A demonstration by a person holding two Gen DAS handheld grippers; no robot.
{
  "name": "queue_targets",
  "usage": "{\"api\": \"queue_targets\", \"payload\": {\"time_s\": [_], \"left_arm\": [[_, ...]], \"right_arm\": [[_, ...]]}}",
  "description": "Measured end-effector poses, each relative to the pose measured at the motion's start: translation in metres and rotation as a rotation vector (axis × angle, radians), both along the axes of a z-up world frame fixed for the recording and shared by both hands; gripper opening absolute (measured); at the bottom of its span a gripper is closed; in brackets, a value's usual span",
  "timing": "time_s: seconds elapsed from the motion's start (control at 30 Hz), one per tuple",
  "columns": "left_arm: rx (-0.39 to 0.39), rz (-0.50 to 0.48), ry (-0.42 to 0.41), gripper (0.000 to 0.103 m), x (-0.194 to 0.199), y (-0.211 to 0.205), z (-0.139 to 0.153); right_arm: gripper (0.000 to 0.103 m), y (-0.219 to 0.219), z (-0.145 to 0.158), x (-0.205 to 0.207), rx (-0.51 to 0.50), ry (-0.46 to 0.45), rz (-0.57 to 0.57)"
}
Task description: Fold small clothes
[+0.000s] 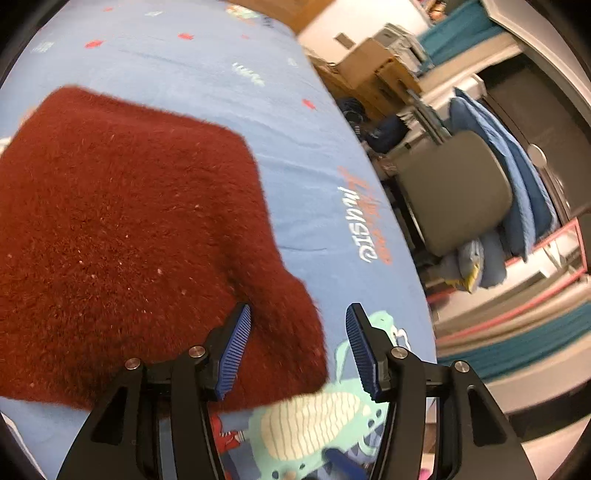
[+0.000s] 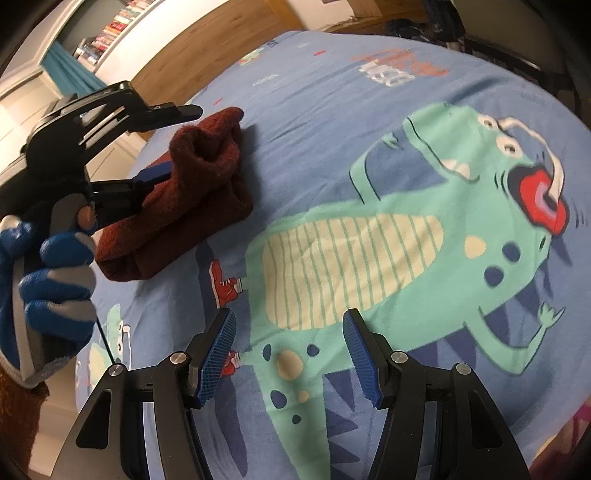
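you have one dark red fuzzy garment [image 2: 192, 192], folded into a thick bundle, lying on the blue bed sheet [image 2: 317, 122] left of the big green monster print [image 2: 388, 258]. your left gripper [image 2: 177, 140] stands open around the bundle's near end, its pads not pressing on it. your right gripper [image 2: 288, 354] hangs open and empty over the print, well apart from the garment. beside the bed you see one grey chair [image 1: 454, 192] with blue cloth behind it, cardboard boxes [image 1: 369, 62], and a bookshelf [image 2: 114, 26].

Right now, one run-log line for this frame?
left claw: open, at folded red sweater | right claw: open, empty, above bedsheet | fold: looks done
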State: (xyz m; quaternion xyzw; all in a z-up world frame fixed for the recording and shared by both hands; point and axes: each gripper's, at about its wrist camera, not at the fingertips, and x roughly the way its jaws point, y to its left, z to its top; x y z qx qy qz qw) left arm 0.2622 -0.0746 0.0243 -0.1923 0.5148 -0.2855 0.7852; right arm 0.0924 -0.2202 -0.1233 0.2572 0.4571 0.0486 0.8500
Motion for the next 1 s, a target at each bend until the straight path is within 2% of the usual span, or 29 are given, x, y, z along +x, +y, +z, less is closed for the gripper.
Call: {"api": "queue_targets", "payload": {"time_s": [0.17, 0.27, 0.37, 0.5, 0.63, 0.73, 0.8, 0.9, 1.0], "left_arm": [[0.015, -0.047, -0.130, 0.048, -0.009, 0.027, 0.040], [0.094, -0.047, -0.210, 0.048, -0.010, 0.057, 0.055], [0.187, -0.027, -0.242, 0.048, -0.007, 0.092, 0.055], [0.239, -0.018, -0.226, 0.048, -0.011, 0.116, 0.036], [0.279, -0.073, -0.198, 0.048, -0.021, 0.113, 0.007], [0.299, -0.108, -0.185, 0.048, -0.030, 0.112, -0.014], [0.304, -0.114, -0.183, 0.048, -0.036, 0.108, -0.026], [0.272, -0.100, -0.175, 0.048, -0.042, 0.110, -0.033], [0.264, -0.099, -0.169, 0.048, -0.039, 0.114, -0.029]], "right_arm": [[0.062, -0.001, 0.038, 0.016, -0.040, -0.089, 0.031], [0.062, 0.010, 0.069, 0.035, -0.054, -0.166, 0.079], [0.062, 0.034, 0.095, 0.060, -0.073, -0.231, 0.149], [0.062, 0.073, 0.110, 0.097, -0.091, -0.277, 0.238], [0.062, 0.097, 0.098, 0.135, -0.091, -0.262, 0.281], [0.062, 0.098, 0.079, 0.152, -0.126, -0.220, 0.271], [0.062, 0.092, 0.061, 0.160, -0.114, -0.173, 0.252], [0.062, 0.082, 0.033, 0.160, -0.089, -0.109, 0.246], [0.062, 0.081, 0.020, 0.155, -0.088, -0.090, 0.261]]}}
